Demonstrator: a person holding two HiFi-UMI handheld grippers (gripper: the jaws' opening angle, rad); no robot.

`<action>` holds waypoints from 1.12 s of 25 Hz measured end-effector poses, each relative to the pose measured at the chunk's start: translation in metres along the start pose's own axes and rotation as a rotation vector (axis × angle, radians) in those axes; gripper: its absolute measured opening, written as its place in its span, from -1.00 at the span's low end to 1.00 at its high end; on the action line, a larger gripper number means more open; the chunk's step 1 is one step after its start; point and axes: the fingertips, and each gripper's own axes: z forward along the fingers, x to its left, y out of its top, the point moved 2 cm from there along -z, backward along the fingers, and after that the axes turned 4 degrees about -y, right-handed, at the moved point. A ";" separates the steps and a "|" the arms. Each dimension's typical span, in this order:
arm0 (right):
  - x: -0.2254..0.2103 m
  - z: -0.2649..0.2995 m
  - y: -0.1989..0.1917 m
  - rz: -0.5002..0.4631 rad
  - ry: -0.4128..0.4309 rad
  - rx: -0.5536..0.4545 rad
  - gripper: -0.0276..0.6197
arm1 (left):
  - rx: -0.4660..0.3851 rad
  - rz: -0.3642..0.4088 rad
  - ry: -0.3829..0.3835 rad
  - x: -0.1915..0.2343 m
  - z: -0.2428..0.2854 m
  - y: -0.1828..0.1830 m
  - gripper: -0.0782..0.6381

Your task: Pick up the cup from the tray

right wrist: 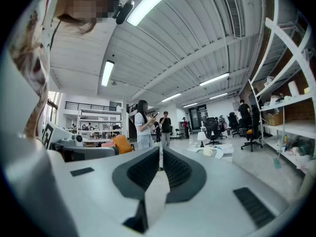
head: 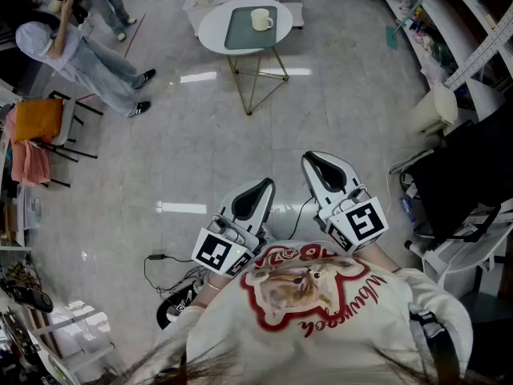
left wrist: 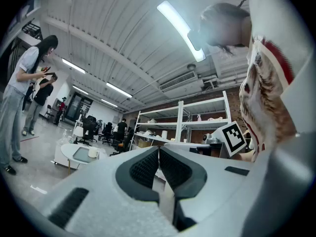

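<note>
Grippers first: the left gripper and the right gripper are both held close to the person's chest, each with its jaws pressed together and nothing between them. A wide stretch of bare floor lies between them and the small round table on thin wire legs. On the table sits a dark tray, and the cup stands upright on it, well apart from both grippers.

Judging from this, a closed gripper arriving at the cup would only knock it over or push it off the tray, so the jaws must open first. A hard bump could also rock the light table.

The cup is pale, cream-coloured and looks smooth, with a handle on one side. A weak grip would likely slip.
</note>
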 end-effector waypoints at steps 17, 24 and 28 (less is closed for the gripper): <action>0.002 0.007 0.003 0.008 -0.044 -0.013 -0.77 | -0.001 0.004 -0.006 0.016 -0.008 0.005 -0.73; 0.016 0.025 0.010 -0.049 -0.069 -0.045 -0.77 | -0.006 0.024 -0.004 0.046 -0.024 0.014 -0.73; 0.015 0.036 0.009 -0.067 -0.123 -0.057 -0.77 | 0.013 0.049 -0.019 0.064 -0.040 0.013 -0.73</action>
